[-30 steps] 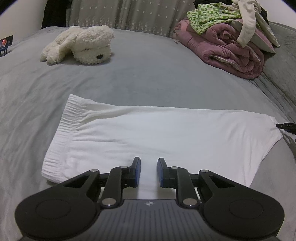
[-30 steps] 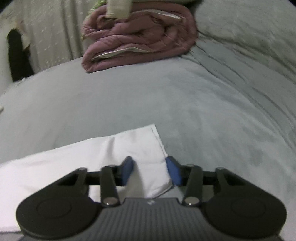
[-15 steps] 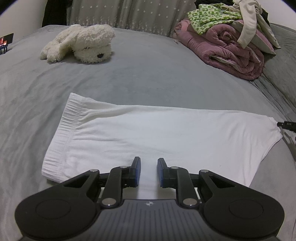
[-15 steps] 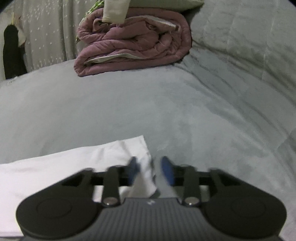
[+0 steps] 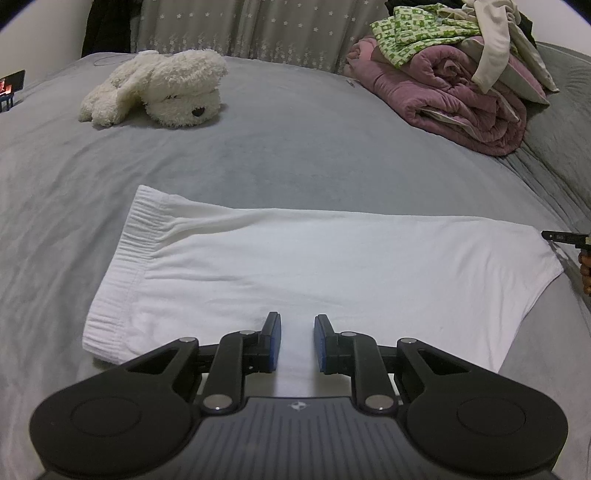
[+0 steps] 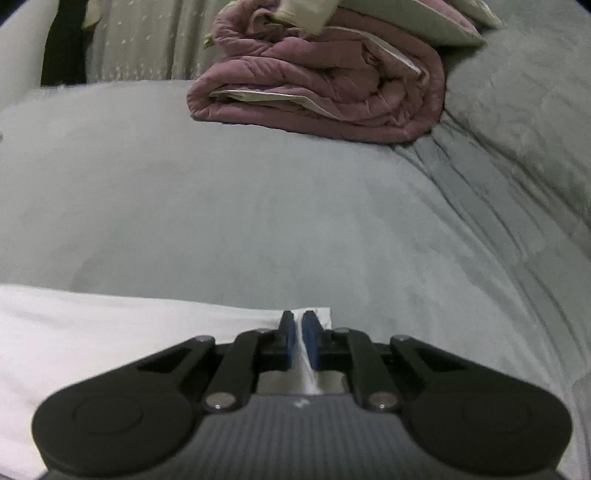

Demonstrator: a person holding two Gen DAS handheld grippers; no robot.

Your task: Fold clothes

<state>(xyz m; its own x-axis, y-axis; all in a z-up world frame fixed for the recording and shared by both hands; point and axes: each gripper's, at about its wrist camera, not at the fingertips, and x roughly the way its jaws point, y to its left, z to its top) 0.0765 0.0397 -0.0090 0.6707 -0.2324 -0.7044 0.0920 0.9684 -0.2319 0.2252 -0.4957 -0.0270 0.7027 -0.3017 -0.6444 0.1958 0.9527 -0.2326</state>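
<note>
Across the middle of the grey plush bedspread [image 5: 295,147] lies a flat white cotton garment with a ribbed elastic band at one end [image 5: 314,266], stretched out sideways with the band to the left in the left wrist view. Over its near edge hangs the left gripper [image 5: 297,341], blue pads parted by a narrow gap with only flat cloth showing beneath them, nothing pinched. At the garment's far right corner the right gripper [image 6: 299,339] has just been closing, and its blue pads now stand pressed nearly together on a thin upright fold of the white cloth [image 6: 110,332], which runs up between them. Its black tip [image 5: 565,236] just peeks in at the right rim of the left wrist view. Farther back, a fluffy cream toy dog [image 5: 159,88] sprawls on the bedspread, well apart from the garment. A rolled mauve quilt [image 5: 443,99] sits at the back right, with a green-and-white patterned cloth [image 5: 413,29] heaped on top.
</note>
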